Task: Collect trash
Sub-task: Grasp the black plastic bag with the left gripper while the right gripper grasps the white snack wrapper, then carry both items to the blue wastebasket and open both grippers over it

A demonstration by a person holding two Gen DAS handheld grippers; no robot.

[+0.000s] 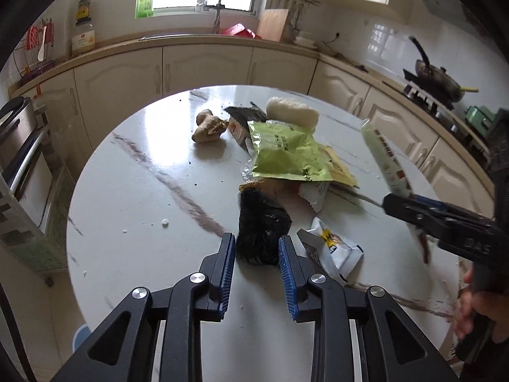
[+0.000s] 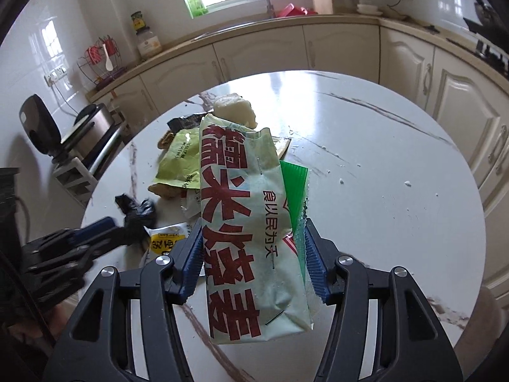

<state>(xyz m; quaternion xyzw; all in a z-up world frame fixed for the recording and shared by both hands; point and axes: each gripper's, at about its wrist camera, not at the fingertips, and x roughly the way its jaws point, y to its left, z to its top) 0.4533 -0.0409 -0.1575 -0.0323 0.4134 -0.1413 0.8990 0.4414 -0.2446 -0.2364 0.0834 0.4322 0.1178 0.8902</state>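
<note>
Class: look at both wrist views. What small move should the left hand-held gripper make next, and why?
Probably close a little further: the left hand-held gripper straddles the black plastic bag on the table, pads seemingly not pressing yet. The right hand-held gripper already holds the pale green packet.

The right hand-held gripper (image 2: 253, 254) clamps a pale green paper bag with large red characters (image 2: 245, 232), upright at frame centre. Behind it, a lime-green foil wrapper (image 2: 178, 165) lies on the round white marbled tabletop (image 2: 381, 175); the left hand-held gripper (image 2: 105, 232), blurred at lower left, meets crumpled black plastic (image 2: 140, 213).
</note>
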